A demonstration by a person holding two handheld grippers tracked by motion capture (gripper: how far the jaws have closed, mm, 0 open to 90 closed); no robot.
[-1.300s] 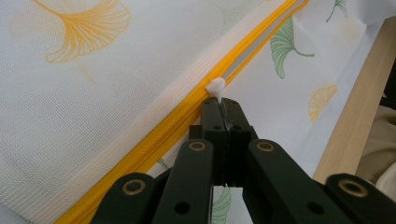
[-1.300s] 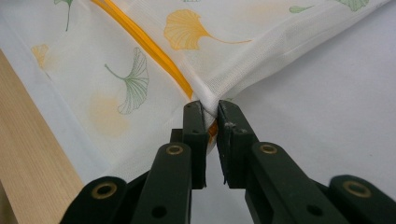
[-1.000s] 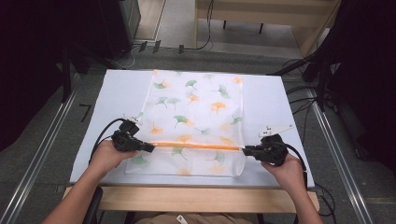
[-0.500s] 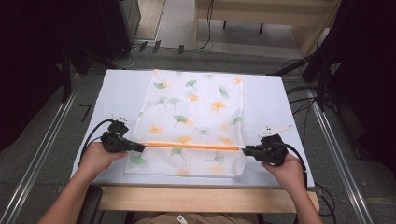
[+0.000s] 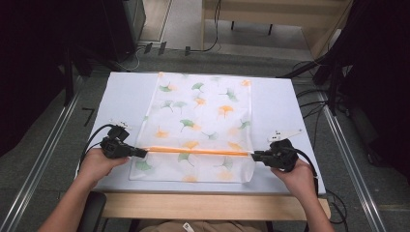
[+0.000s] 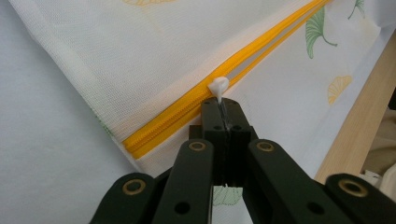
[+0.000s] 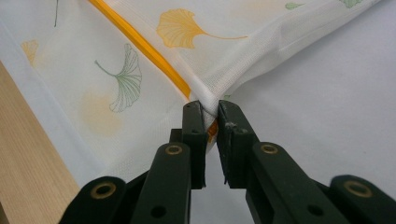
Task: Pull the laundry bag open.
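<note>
A white mesh bag [image 5: 198, 111] printed with green and orange leaves lies flat on the table. An orange zipper [image 5: 198, 151] runs across it near the front. At the zipper's left end, my left gripper [image 5: 142, 153] is shut on the small white pull tab [image 6: 218, 86]. In the left gripper view, the zipper [image 6: 173, 121] runs away as two orange bands past the tab. My right gripper [image 5: 255, 155] pinches the bag's right edge [image 7: 208, 98] where the zipper [image 7: 140, 46] ends, with a fold of mesh bunched between its jaws.
The bag lies on a pale table top [image 5: 121, 96] with a wooden front edge [image 5: 212, 205]. Cables [image 5: 314, 92] trail off the right side onto the floor. A metal rail [image 5: 43, 159] runs along the floor at the left.
My left gripper has slid a little to the left along the zipper line, with the pull tab in it. The right gripper has stayed put.
</note>
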